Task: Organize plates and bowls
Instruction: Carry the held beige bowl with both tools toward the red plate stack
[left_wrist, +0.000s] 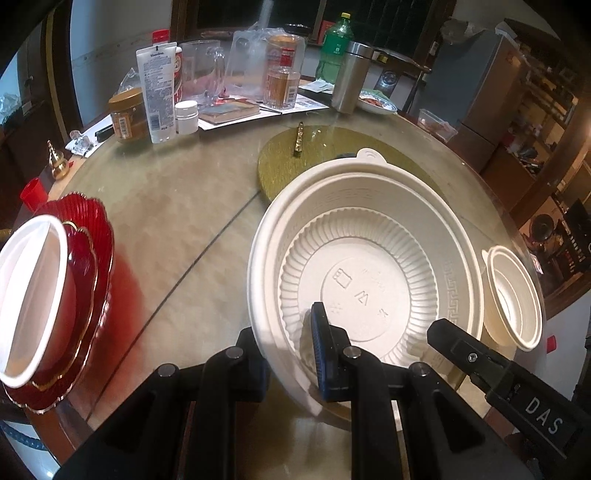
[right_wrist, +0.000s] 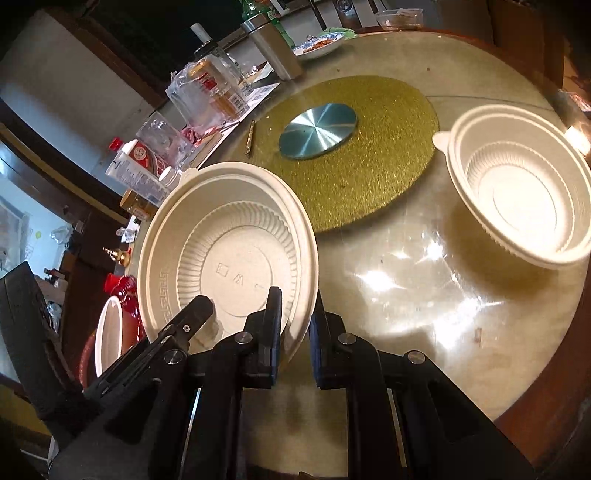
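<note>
In the left wrist view, the left tool (left_wrist: 291, 354) is clamped on the near rim of the big white bowl (left_wrist: 365, 266), which fills the lower centre of the frame and is tilted over the counter (left_wrist: 177, 221); the right tool (left_wrist: 458, 343) enters at lower right. A small white bowl (left_wrist: 513, 295) sits at right, red plates (left_wrist: 88, 266) at left

In the right wrist view, the right tool (right_wrist: 295, 332) pinches the same bowl's rim at lower centre. I judge this a two-handed carry; next it needs a level set-down, perhaps nesting with the other white bowl (right_wrist: 517, 188) at upper right
</note>
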